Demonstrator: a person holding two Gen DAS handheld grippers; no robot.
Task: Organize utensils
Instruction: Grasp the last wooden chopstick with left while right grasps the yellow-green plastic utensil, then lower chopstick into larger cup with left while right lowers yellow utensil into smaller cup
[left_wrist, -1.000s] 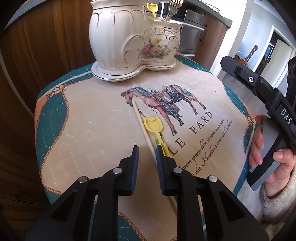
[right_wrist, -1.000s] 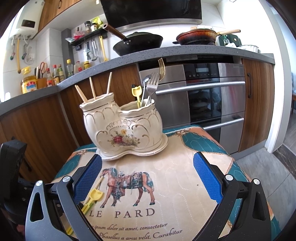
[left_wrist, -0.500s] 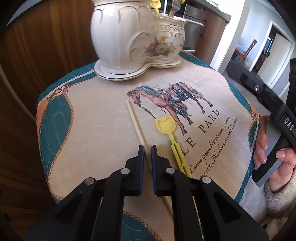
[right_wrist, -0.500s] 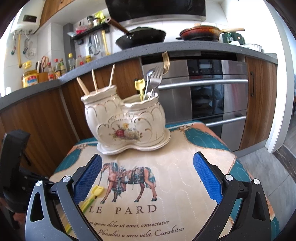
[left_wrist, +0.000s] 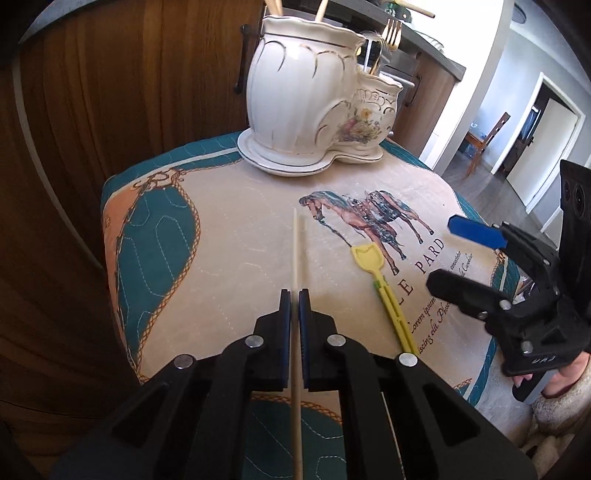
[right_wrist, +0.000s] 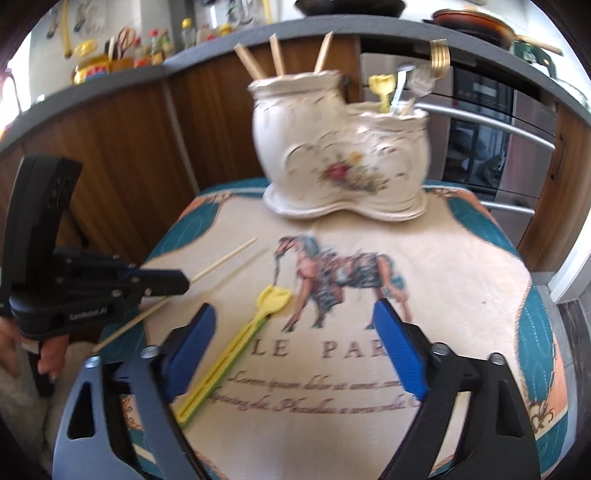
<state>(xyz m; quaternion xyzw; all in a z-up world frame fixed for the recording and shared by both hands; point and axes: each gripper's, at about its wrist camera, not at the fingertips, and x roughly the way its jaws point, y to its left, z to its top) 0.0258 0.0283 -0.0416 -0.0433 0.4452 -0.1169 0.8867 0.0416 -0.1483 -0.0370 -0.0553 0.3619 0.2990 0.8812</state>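
One pale wooden chopstick (left_wrist: 296, 258) is clamped between the pads of the left gripper (left_wrist: 294, 295), lifted off the mat (left_wrist: 229, 266). The right gripper (right_wrist: 291, 321) is spread wide above a yellow scoop (right_wrist: 273, 300) lying flat, near the white holder (right_wrist: 332, 155).

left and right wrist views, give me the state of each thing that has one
left tool: shut on chopstick
chopstick: gripped, lifted off the cloth
right tool: open, holding nothing
yellow utensil: lying flat on the cloth
ceramic holder: upright, chopsticks in the taller pot, forks in the lower one
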